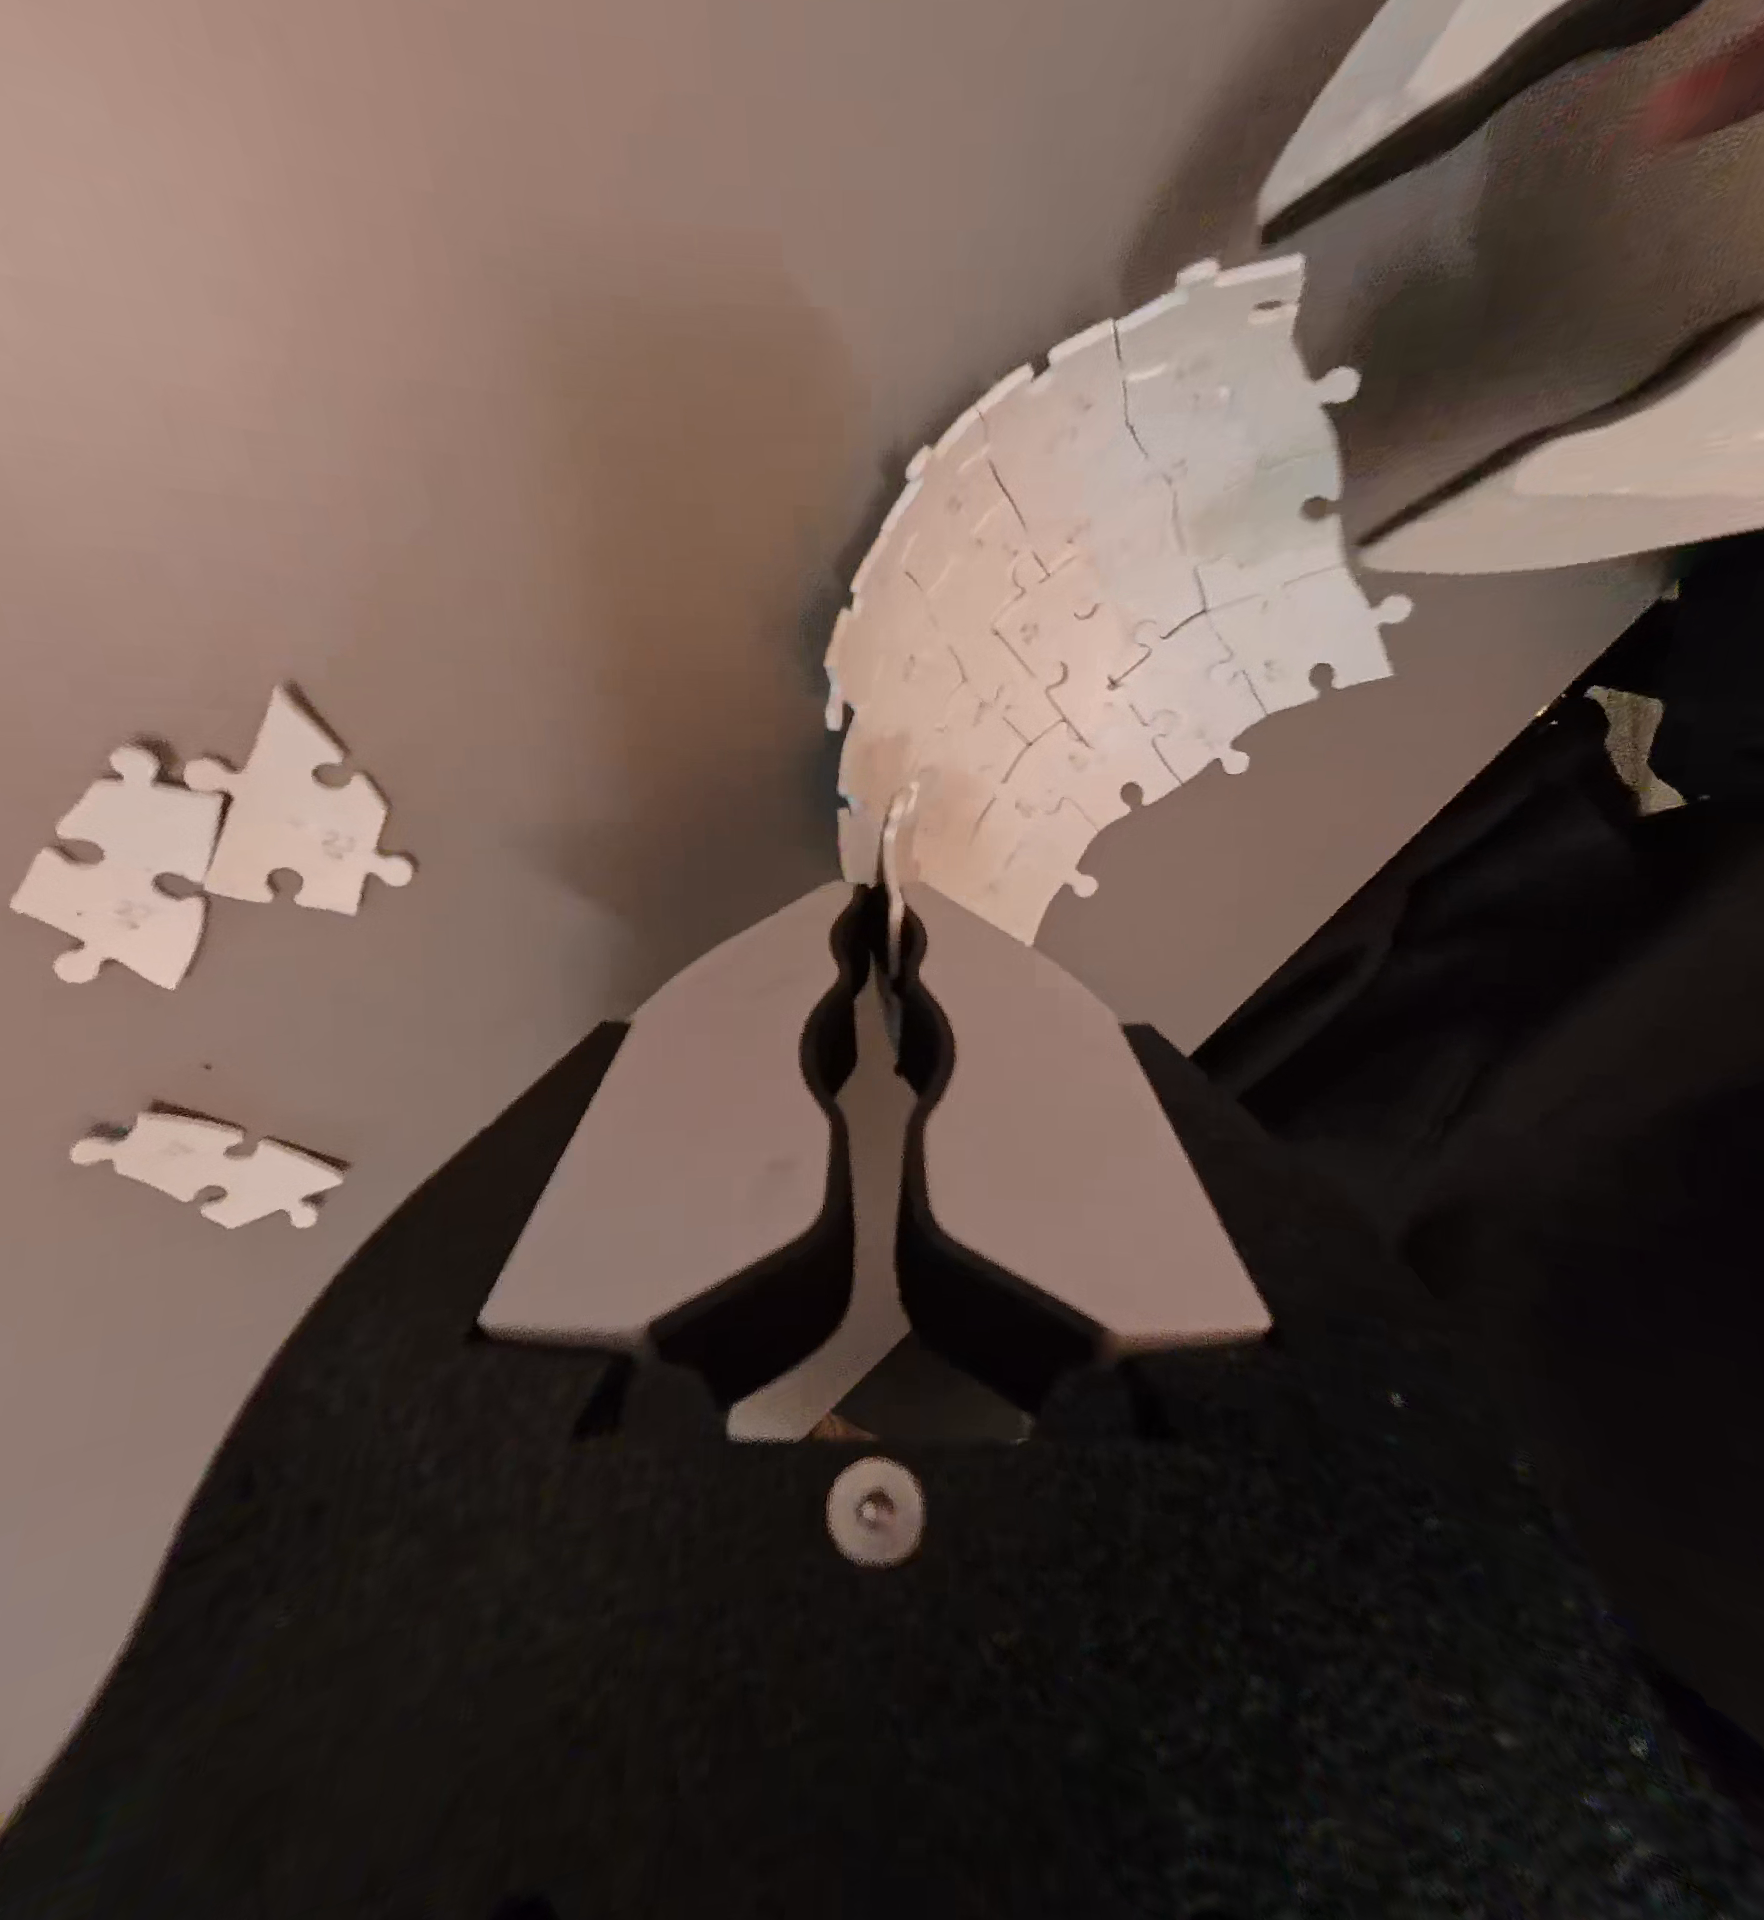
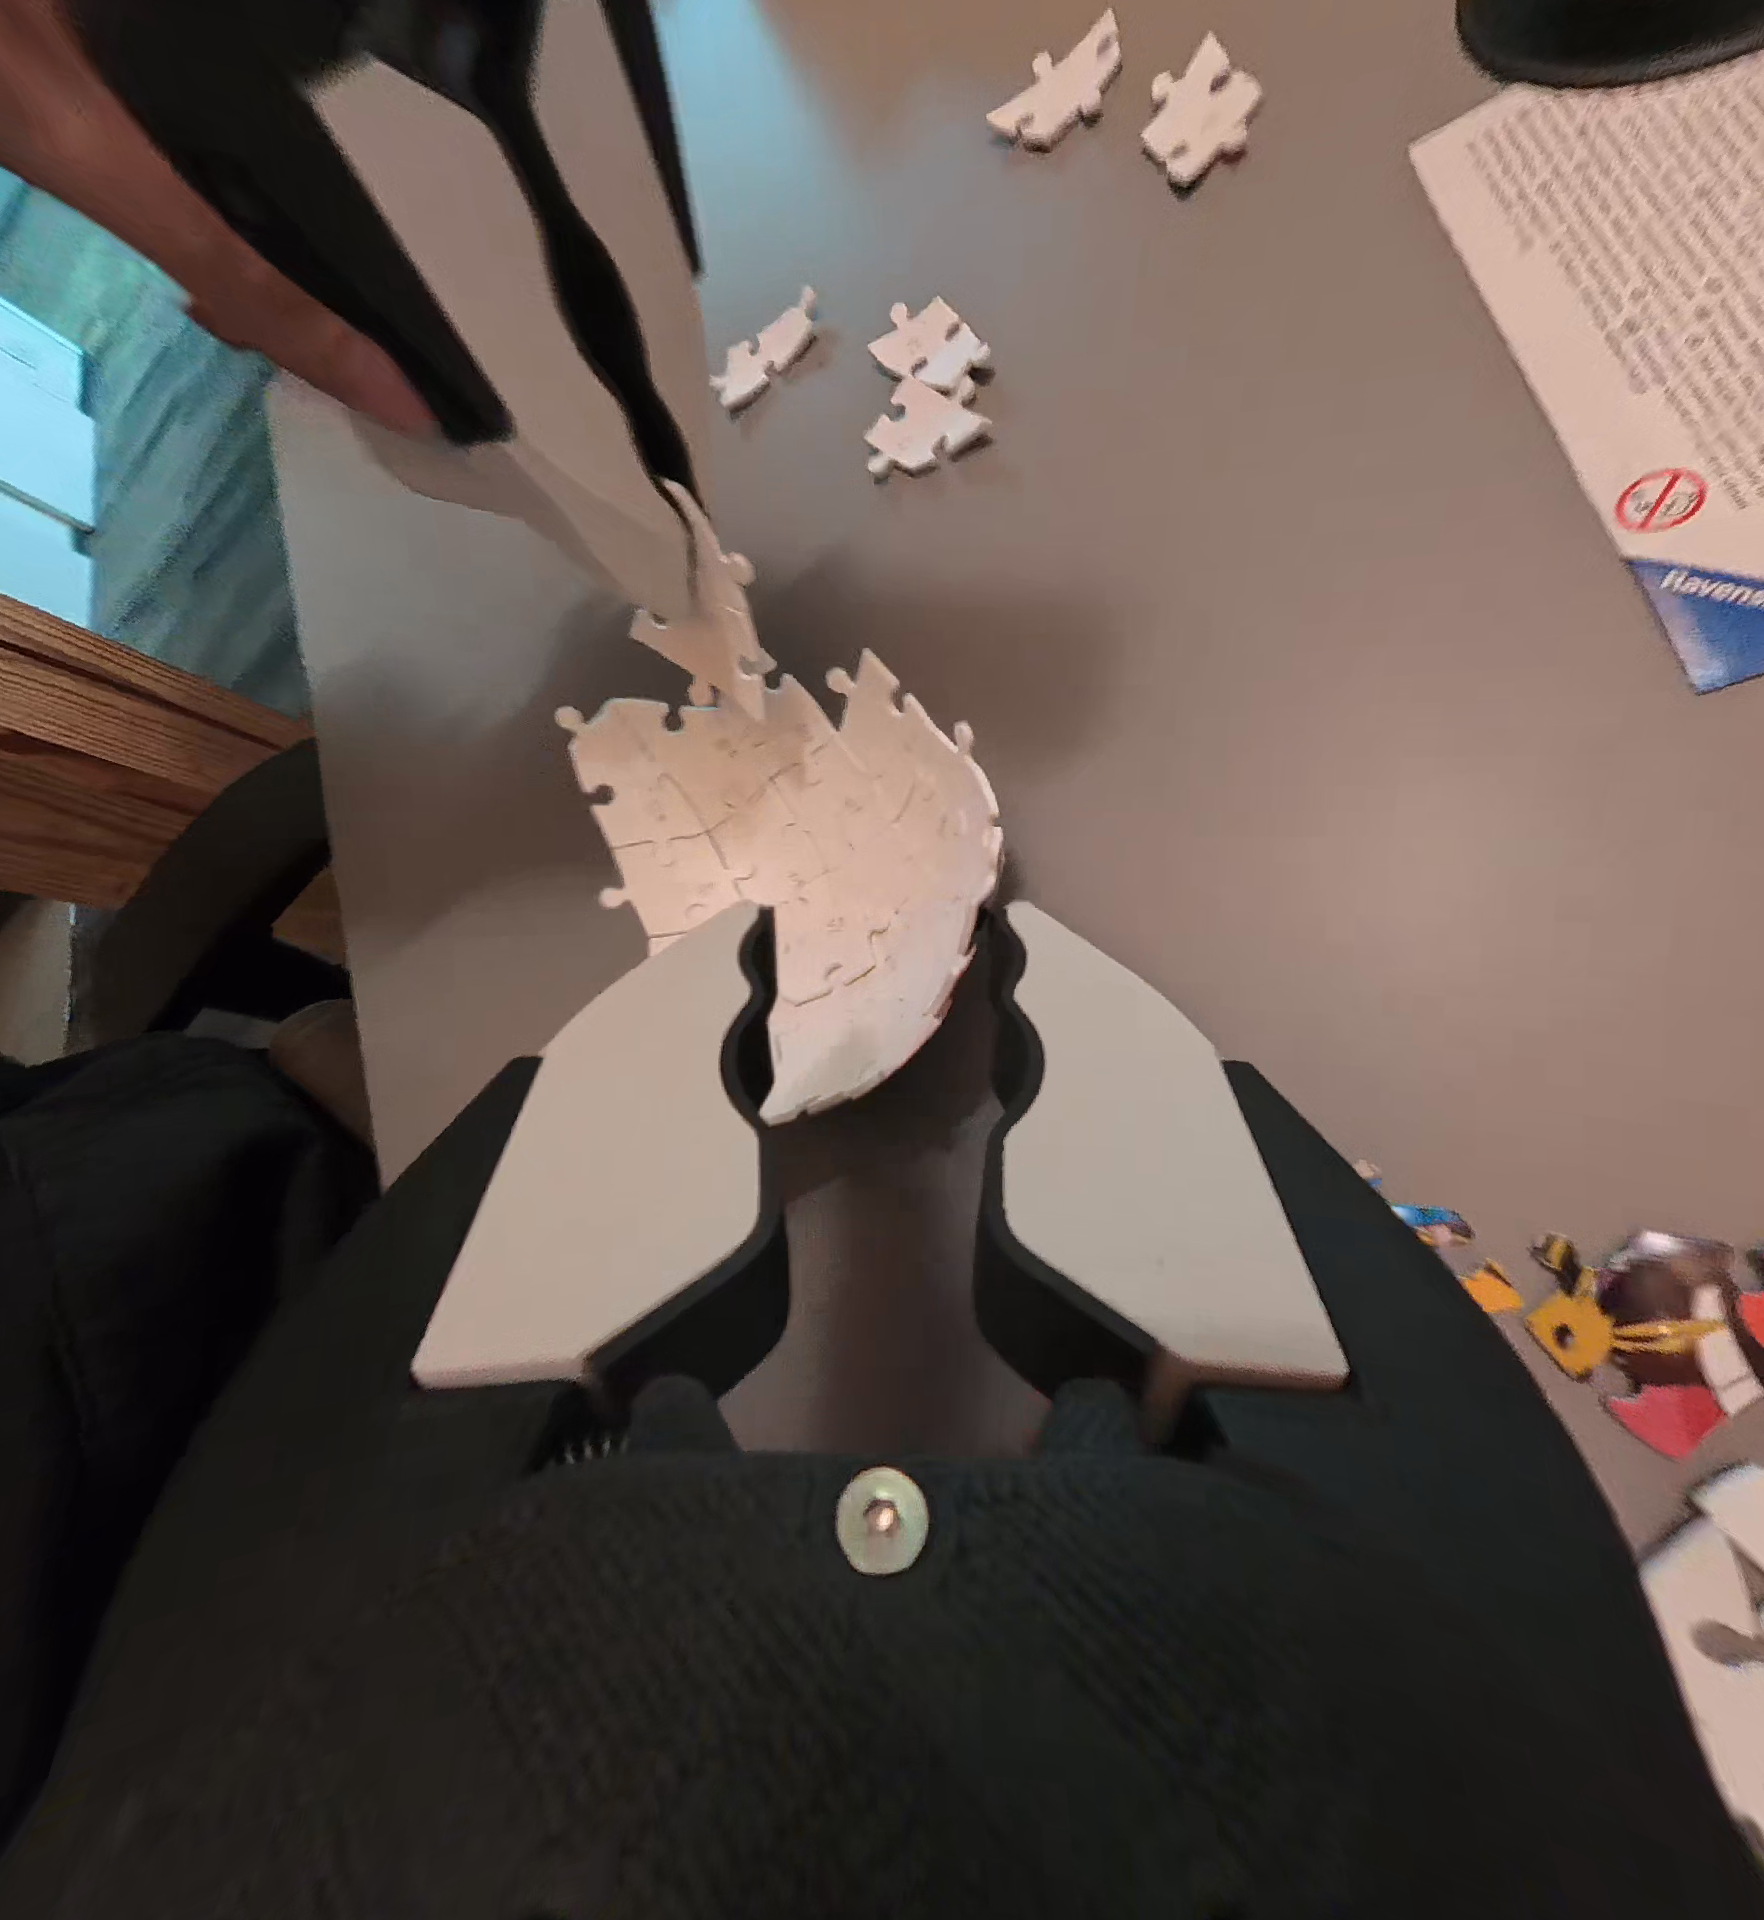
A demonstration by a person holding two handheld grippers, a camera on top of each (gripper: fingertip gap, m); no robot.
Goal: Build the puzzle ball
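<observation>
The curved white puzzle shell point(image 1: 1117, 623) of several joined pieces sits just past my left gripper point(image 1: 883, 909). That gripper is shut on a single white puzzle piece point(image 1: 896, 852), seen edge-on and touching the shell's rim. In the right wrist view, the left gripper holds this piece point(image 2: 712, 623) against the far edge of the shell point(image 2: 805, 831). My right gripper point(image 2: 878, 925) is open. The shell's near part lies between its fingers, against the left one. The right gripper's fingers point(image 1: 1605, 457) show blurred in the left wrist view.
The grey table point(image 2: 1221, 779) holds loose white pieces point(image 1: 213, 842) point(image 2: 930, 395) on its far side. A printed leaflet point(image 2: 1636, 312) lies at the right. Coloured puzzle pieces point(image 2: 1688, 1330) lie at the near right. A hand point(image 2: 234, 260) holds the left gripper. A wooden board point(image 2: 78, 748) is beyond the table's left edge. My right fingertips sit around 10 cm from my left ones.
</observation>
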